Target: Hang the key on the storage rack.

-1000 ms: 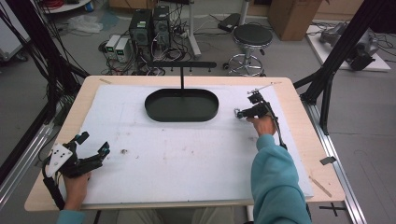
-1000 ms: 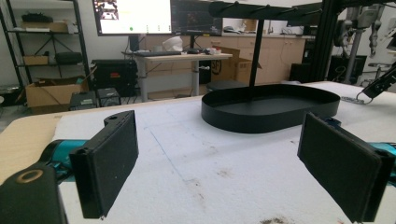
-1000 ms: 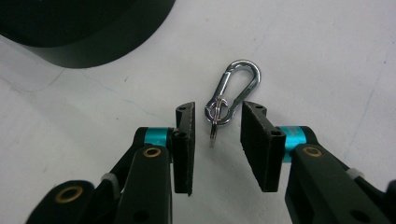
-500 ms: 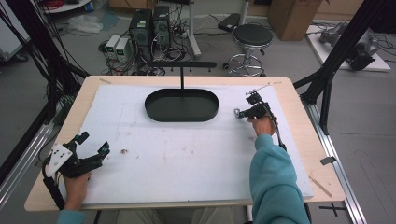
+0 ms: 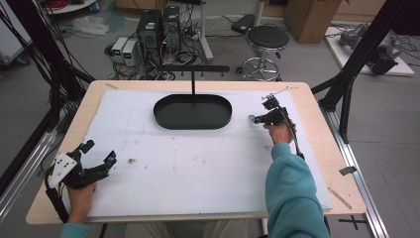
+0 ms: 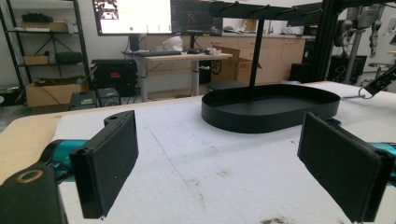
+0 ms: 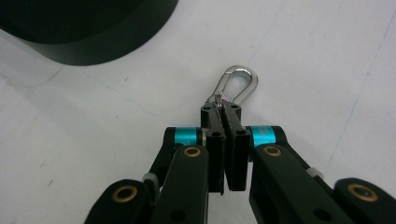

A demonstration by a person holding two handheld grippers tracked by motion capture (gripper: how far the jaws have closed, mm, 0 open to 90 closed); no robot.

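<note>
A small silver carabiner clip point(image 7: 239, 80) lies on the white mat right of the black oval tray point(image 5: 163, 119). My right gripper point(image 7: 222, 111) is shut on the clip's ring end, and the snap hook sticks out past the tips. In the high view the right gripper point(image 5: 258, 118) sits just right of the tray, pointing left, with the carabiner point(image 5: 252, 118) at its tip. Near the mat's front left corner my left gripper point(image 5: 100, 151) rests open, with nothing between its jaws. In its own view the left gripper point(image 6: 224, 163) faces the tray point(image 6: 261, 119).
A black post point(image 5: 193, 84) rises from the tray's back and carries a crossbar with hooks point(image 5: 193, 68). A small dark speck point(image 5: 131, 160) lies on the mat right of the left gripper. The wooden table edge point(image 5: 317, 114) runs close beside the right hand.
</note>
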